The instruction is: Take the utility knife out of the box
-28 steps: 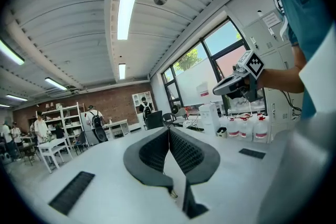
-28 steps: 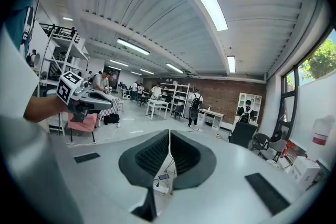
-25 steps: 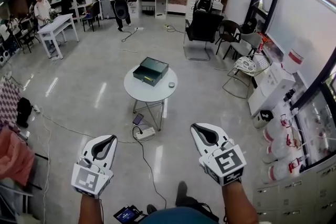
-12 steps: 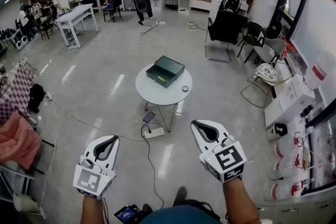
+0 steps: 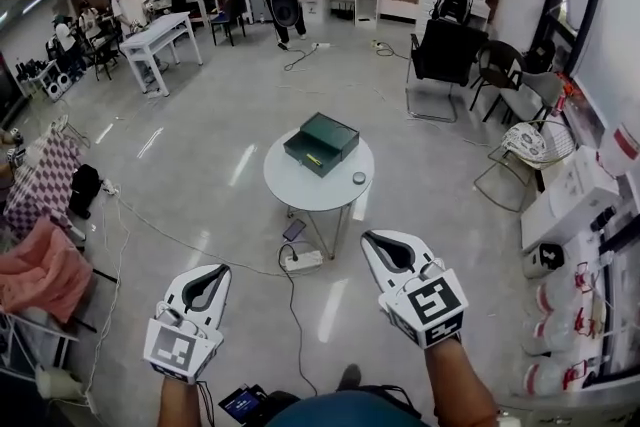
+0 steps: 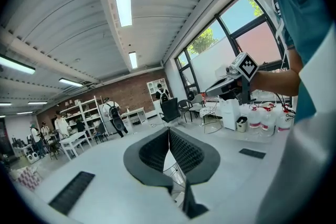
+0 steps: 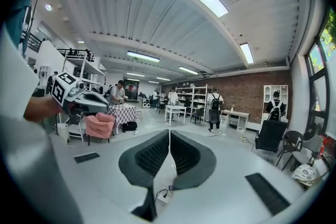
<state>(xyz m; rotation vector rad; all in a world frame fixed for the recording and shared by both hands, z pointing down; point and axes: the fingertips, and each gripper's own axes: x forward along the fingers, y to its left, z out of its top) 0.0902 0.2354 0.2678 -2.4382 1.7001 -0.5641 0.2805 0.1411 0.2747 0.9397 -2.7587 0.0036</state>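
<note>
A dark green box stands open on a small round white table a few steps ahead on the floor. A small yellow item, which may be the utility knife, lies in the box's open tray. Both grippers are held low and near me, far short of the table. My left gripper is shut and holds nothing; its pads meet at the tip in the left gripper view. My right gripper is likewise shut and holds nothing.
A small grey round object sits on the table beside the box. A power strip and cables lie on the floor under the table. Black chairs stand at the right, a pink cloth at the left, and people by the far shelves.
The view has swung and come nearer, so the table and box now sit closer and more to the right. Both grippers stay shut in the same low spots.
</note>
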